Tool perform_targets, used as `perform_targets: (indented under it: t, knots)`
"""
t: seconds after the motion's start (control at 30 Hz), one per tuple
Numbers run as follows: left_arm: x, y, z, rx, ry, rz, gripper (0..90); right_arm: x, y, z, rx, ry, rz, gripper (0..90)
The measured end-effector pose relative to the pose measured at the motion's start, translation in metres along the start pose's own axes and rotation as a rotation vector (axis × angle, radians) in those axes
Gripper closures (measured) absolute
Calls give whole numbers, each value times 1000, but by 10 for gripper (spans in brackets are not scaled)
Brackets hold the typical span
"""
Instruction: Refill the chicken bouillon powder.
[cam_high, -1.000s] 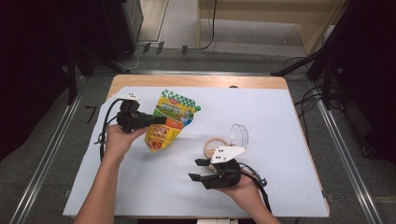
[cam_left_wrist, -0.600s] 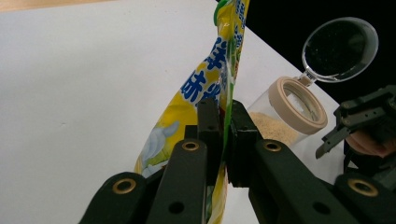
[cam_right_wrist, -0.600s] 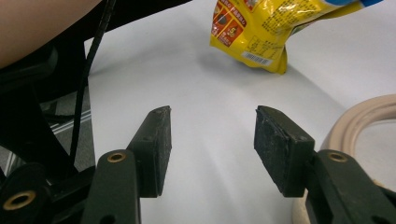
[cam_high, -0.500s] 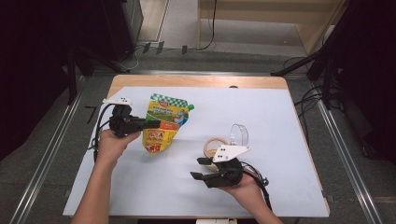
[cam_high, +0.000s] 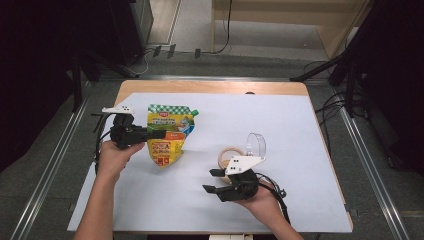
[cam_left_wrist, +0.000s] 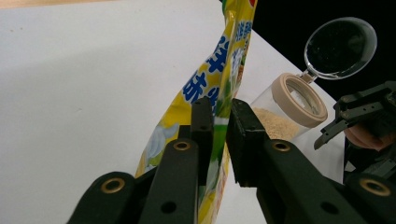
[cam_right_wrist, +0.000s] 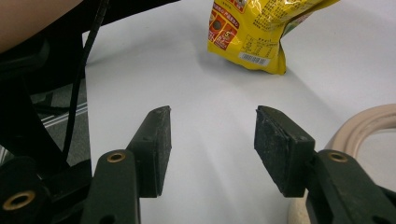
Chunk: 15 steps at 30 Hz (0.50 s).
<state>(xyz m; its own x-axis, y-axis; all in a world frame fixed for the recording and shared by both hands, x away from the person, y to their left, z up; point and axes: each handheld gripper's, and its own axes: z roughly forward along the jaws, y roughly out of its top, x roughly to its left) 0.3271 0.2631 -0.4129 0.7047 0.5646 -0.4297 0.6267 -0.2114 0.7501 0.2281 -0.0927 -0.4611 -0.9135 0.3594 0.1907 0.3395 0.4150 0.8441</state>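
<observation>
Yellow pouch (cam_left_wrist: 219, 88) is sitting between the left gripper's (cam_left_wrist: 219, 123) just-opening fingers; the right gripper's (cam_right_wrist: 212, 147) fingers are gaping, empty.

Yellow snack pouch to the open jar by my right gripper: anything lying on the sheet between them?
Nothing visible: bare white sheet lies between the yellow printed foil pouch and the clear beige-rimmed plastic jar.
</observation>
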Motion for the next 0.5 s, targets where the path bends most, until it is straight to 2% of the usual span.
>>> perform_targets:
  t: [0.17,0.3,0.43,0.5]
  knots:
    - [-1,-1,-7,-16,7,19,797,0,1,0,3,-5,-11,479]
    - [-1,-3,-12,-11,7,24,772,0,1,-1,7,-14,-13,479]
    - [-2,-1,-18,-21,-20,19,695,-2,2,-3,4,-16,-6,480]
    - [-4,1,-21,-9,-1,38,661,-2,2,-5,4,-18,-1,481]
